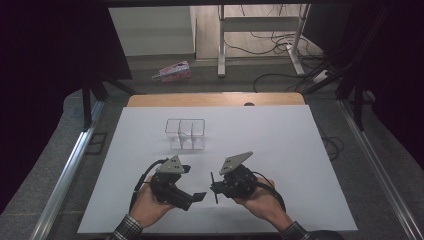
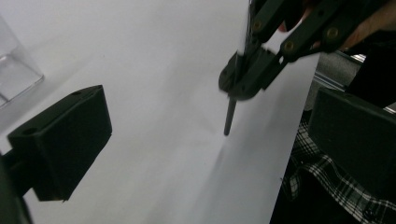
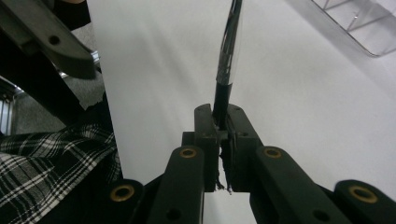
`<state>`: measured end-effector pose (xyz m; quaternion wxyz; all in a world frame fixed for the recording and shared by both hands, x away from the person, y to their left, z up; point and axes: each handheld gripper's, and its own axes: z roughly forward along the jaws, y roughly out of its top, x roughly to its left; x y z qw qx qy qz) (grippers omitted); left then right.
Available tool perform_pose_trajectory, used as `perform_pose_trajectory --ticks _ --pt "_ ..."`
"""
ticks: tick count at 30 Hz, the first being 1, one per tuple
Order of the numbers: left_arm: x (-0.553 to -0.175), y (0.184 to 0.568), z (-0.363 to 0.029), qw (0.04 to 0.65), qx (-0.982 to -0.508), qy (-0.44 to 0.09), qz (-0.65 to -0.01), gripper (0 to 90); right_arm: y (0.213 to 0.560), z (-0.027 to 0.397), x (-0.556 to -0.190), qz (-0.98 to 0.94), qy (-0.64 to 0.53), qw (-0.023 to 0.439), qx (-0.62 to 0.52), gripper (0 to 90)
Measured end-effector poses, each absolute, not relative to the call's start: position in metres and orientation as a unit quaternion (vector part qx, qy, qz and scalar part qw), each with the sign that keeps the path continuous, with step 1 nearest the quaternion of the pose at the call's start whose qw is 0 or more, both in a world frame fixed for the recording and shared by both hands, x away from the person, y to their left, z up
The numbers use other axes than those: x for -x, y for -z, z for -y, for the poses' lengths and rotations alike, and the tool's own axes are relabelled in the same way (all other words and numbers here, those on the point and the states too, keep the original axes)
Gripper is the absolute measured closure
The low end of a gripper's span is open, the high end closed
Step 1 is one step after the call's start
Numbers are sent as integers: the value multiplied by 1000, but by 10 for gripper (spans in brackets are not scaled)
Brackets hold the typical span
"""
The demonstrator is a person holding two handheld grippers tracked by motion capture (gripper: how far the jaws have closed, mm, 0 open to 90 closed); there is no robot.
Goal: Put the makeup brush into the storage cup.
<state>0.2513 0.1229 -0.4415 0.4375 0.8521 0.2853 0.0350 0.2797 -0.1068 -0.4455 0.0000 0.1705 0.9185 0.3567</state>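
Two hand-held grippers meet low in the frame: the right hand-held gripper [image 1: 216, 188] clamps a thin black pen [image 1: 213, 186] upright, the left hand-held gripper [image 1: 197, 196] gapes empty beside it, likely after handover; clear divided box [image 1: 185, 134] waits above on the tabletop [image 1: 280, 135]

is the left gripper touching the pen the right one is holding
Apart. In the left gripper view, the left gripper has open jaws with bare white table between them, and the pen, clamped in the right gripper, hangs farther off.
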Motion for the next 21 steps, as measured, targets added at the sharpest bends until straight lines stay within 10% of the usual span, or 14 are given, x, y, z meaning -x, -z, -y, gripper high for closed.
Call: perform_pose_trajectory --ticks 5,12,21 --pt "-253 439 -118 449 -850 -32 -275 116 447 102 -278 -922 -352 2 -161 852" --pt "-253 438 -114 455 -850 -27 -265 558 447 100 -277 -922 -354 2 -157 852" --pt "-254 438 -107 459 -852 -15 -252 852 448 98 -275 -921 -357 -2 -157 851"
